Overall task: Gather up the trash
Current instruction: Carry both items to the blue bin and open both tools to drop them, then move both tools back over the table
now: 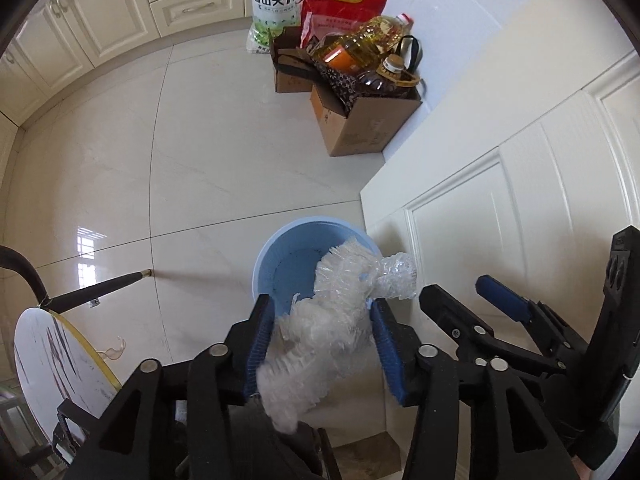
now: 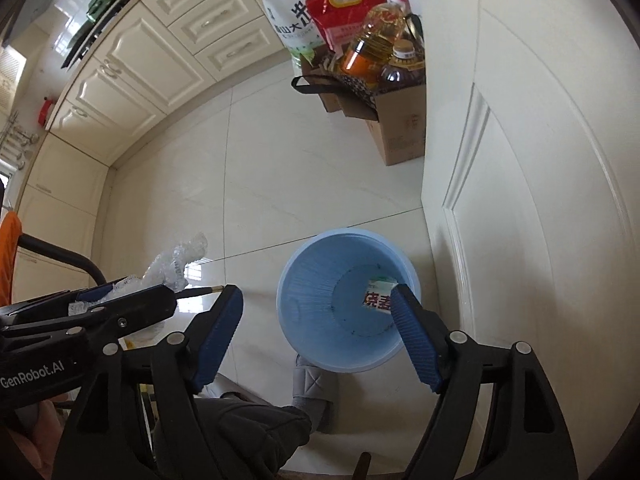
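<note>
My left gripper [image 1: 322, 322] is shut on a crumpled clear plastic wrapper [image 1: 340, 316] and holds it above the near rim of a light blue bin [image 1: 280, 258] on the floor. The wrapper also shows in the right wrist view [image 2: 172, 266], sticking out of the left gripper [image 2: 108, 294]. My right gripper [image 2: 316, 312] is open and empty, above the blue bin [image 2: 320, 300]. A piece of printed packaging [image 2: 378, 294] lies at the bin's bottom. The right gripper [image 1: 460, 292] shows open at the right of the left wrist view.
A white door [image 1: 520, 208] stands right of the bin. Cardboard boxes [image 1: 360, 120] with oil bottles and rice bags sit by the far wall. A round white table [image 1: 52, 360] and a black chair leg [image 1: 100, 286] are at the left. Cream cabinets [image 2: 132, 64] line the back.
</note>
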### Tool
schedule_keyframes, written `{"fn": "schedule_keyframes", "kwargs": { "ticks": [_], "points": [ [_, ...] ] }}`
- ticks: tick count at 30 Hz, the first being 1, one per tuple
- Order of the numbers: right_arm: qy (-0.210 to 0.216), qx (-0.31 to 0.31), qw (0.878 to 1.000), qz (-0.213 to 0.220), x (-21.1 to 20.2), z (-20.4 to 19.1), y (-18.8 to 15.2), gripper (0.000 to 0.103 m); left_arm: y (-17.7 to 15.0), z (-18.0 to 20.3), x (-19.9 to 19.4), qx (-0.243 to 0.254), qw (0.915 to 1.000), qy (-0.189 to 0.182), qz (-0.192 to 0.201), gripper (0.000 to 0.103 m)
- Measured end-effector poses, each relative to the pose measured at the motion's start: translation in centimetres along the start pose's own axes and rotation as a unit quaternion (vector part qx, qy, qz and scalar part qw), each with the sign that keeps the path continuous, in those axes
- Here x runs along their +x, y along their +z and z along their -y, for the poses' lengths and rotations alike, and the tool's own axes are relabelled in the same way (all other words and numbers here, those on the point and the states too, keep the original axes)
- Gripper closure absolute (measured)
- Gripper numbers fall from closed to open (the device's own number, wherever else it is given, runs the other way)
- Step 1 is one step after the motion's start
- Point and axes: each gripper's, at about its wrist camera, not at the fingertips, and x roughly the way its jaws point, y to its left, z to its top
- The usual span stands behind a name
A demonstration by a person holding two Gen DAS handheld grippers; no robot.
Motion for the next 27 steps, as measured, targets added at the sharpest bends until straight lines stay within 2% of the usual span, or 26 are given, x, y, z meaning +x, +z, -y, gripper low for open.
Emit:
{"fn": "schedule_keyframes", "kwargs": {
  "ticks": [2,6,8,9,10,12,18,23,27],
  "points": [
    [-0.004,0.015,1.000,0.001,-0.1,0.8,-0.3,0.016,0.1,0.3,0.2,-0.001,0.9997,0.023,0.001,0.025],
    [-0.021,0.032,0.999,0.017,-1.5,1.5,-0.9,0.010,0.7,1.5,0.6,0.010,0.9996,0.025,0.002,0.010],
    [-0.021,0.041,0.999,0.025,-2.4,1.7,-1.4,0.010,-1.0,1.9,-0.5,0.011,0.9996,0.024,0.012,0.010],
    [-0.019,0.044,0.998,0.028,-2.7,1.7,-1.5,0.009,-0.8,2.1,-0.7,0.010,0.9994,0.027,0.016,0.010],
    [-0.016,0.046,0.998,0.031,-3.1,1.7,-1.7,0.007,-2.5,1.5,-1.9,0.010,0.9993,0.030,0.022,0.010],
    [-0.004,0.047,0.998,0.038,-4.1,1.3,-2.2,0.001,-3.5,1.6,-3.3,0.012,0.9988,0.032,0.036,0.010],
    [0.013,0.033,0.997,0.074,-8.5,-1.3,-2.9,0.000,-8.2,1.8,-11.0,0.021,0.9931,0.035,0.110,0.010],
    [0.025,0.012,0.993,0.115,-13.8,-4.6,-3.7,0.000,-12.5,0.9,-17.8,0.012,0.9793,0.049,0.196,0.007],
    [0.039,-0.022,0.987,0.151,-18.2,-8.6,-4.6,0.000,-17.3,-1.3,-23.0,-0.016,0.9639,0.061,0.259,0.006]
  ]
}}
